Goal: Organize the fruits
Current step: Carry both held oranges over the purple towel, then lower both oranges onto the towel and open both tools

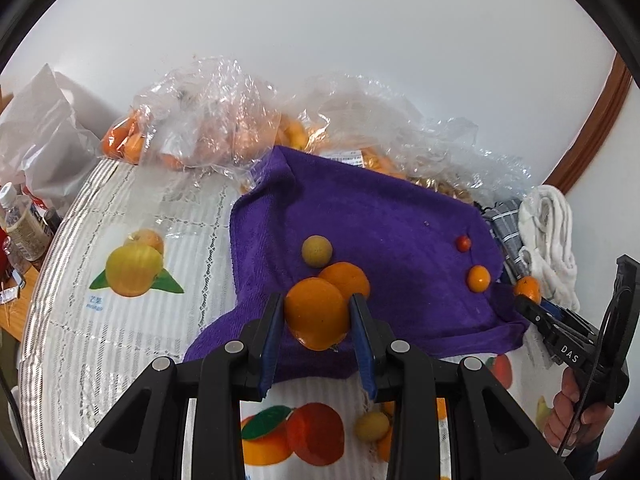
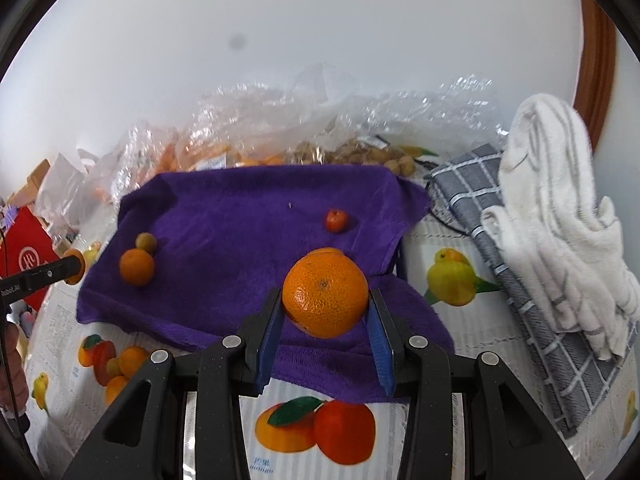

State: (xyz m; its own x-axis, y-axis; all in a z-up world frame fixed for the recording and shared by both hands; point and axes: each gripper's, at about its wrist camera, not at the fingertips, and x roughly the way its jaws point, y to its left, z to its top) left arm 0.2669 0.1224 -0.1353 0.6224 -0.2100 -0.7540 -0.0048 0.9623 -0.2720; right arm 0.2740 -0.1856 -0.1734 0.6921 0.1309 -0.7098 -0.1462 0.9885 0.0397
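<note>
In the left wrist view my left gripper (image 1: 317,304) is shut on a smooth orange fruit (image 1: 316,320), held just above the front of the purple towel (image 1: 380,208). Right behind it on the towel lie another orange (image 1: 352,276) and a small yellow-green fruit (image 1: 317,251). Further right sit a tiny red fruit (image 1: 463,243) and a small orange one (image 1: 479,279). My right gripper (image 2: 325,298) is shut on a dimpled mandarin (image 2: 325,292) over the towel's (image 2: 240,216) right front. It also shows at the right edge of the left wrist view as the right gripper (image 1: 526,302).
Clear plastic bags of fruit (image 1: 208,120) line the back by the white wall. Folded white (image 2: 560,216) and grey checked cloths (image 2: 520,280) lie to the right. A white bag (image 1: 44,132) and bottles (image 1: 20,224) stand at the left. The tablecloth (image 1: 132,208) carries fruit prints.
</note>
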